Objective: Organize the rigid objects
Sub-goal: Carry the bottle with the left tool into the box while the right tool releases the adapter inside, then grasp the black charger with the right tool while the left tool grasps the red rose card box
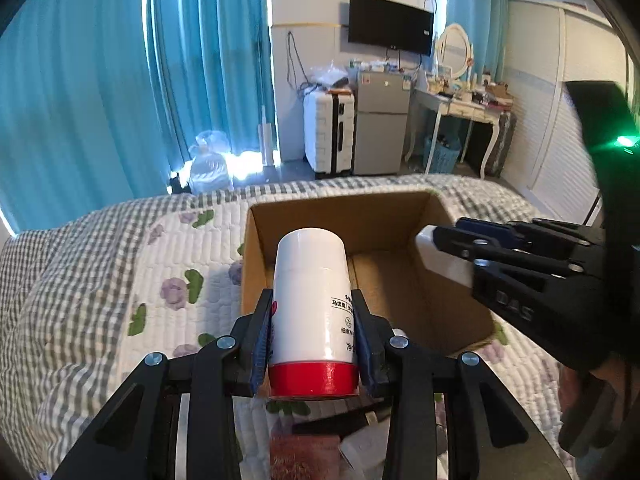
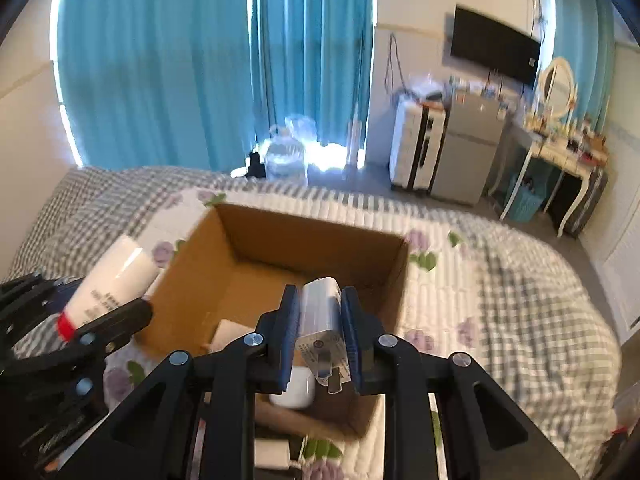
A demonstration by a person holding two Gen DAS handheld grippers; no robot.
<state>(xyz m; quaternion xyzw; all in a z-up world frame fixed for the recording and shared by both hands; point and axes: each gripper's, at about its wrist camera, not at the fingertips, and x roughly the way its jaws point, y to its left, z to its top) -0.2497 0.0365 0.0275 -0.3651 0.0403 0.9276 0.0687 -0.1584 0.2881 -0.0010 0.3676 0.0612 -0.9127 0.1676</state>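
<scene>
An open cardboard box (image 1: 400, 208) (image 2: 320, 236) sits on the quilted bed. My left gripper (image 1: 312, 312) is shut on a white bottle with a red cap (image 1: 310, 304), held at the box's near left edge; the bottle also shows in the right wrist view (image 2: 116, 276). My right gripper (image 2: 320, 320) is shut on a white charger block (image 2: 322, 328) above the box; in the left wrist view the right gripper (image 1: 444, 248) holds the charger (image 1: 440, 258) over the box's right side. A white earbud case (image 2: 294, 392) and a white flat item (image 2: 230, 334) lie in the box.
The floral quilt (image 1: 120, 280) covers the bed around the box. A white item (image 2: 272, 452) lies on the bed near the box's front. Beyond the bed are blue curtains, a suitcase (image 1: 328, 132), a small fridge (image 1: 380, 128) and a dressing table (image 1: 460, 112).
</scene>
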